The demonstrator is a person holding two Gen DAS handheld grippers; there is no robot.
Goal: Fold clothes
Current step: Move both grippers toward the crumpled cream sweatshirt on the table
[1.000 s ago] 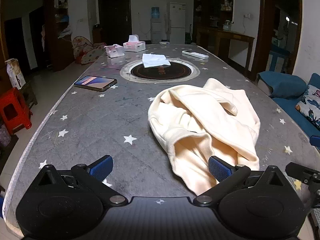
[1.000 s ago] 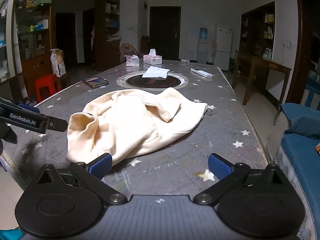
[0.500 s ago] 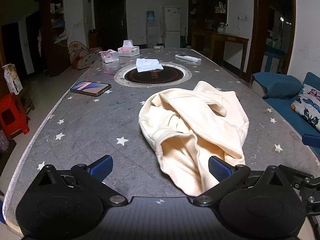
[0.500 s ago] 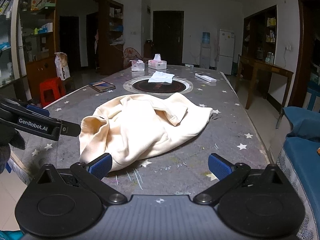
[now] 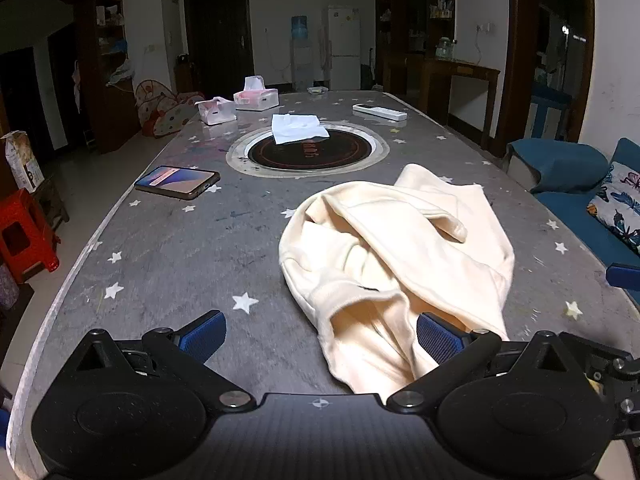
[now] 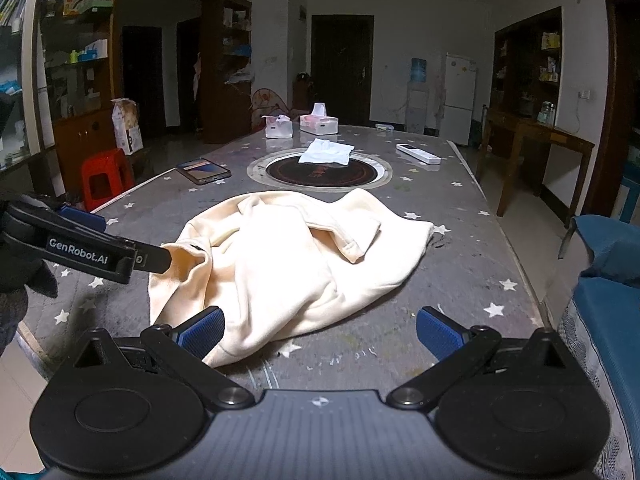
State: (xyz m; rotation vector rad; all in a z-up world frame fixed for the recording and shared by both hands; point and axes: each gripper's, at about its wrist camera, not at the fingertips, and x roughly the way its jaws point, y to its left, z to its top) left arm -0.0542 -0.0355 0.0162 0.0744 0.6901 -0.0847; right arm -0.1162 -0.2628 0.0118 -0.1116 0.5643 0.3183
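Note:
A crumpled cream garment (image 5: 400, 256) lies in a heap on the grey star-patterned table (image 5: 180, 264). My left gripper (image 5: 320, 332) is open at the garment's near edge, and cloth lies between its blue pads and over the right one. The right wrist view shows the same garment (image 6: 288, 256) from the other side. My right gripper (image 6: 320, 330) is open just above the table, its left pad at the garment's near hem and bare table between the pads. The left gripper's body (image 6: 80, 252) reaches the garment's left edge there.
A phone (image 5: 178, 182) lies at the left. Farther back are a round inset plate (image 5: 308, 152) with a white cloth (image 5: 298, 128), two tissue boxes (image 5: 256, 98), and a remote (image 5: 379, 112). A blue sofa (image 5: 580, 184) is on the right, a red stool (image 5: 24, 240) on the left.
Both grippers have drawn closer to the garment, which looks larger in both views. Both stay open. The garment has not visibly changed shape.

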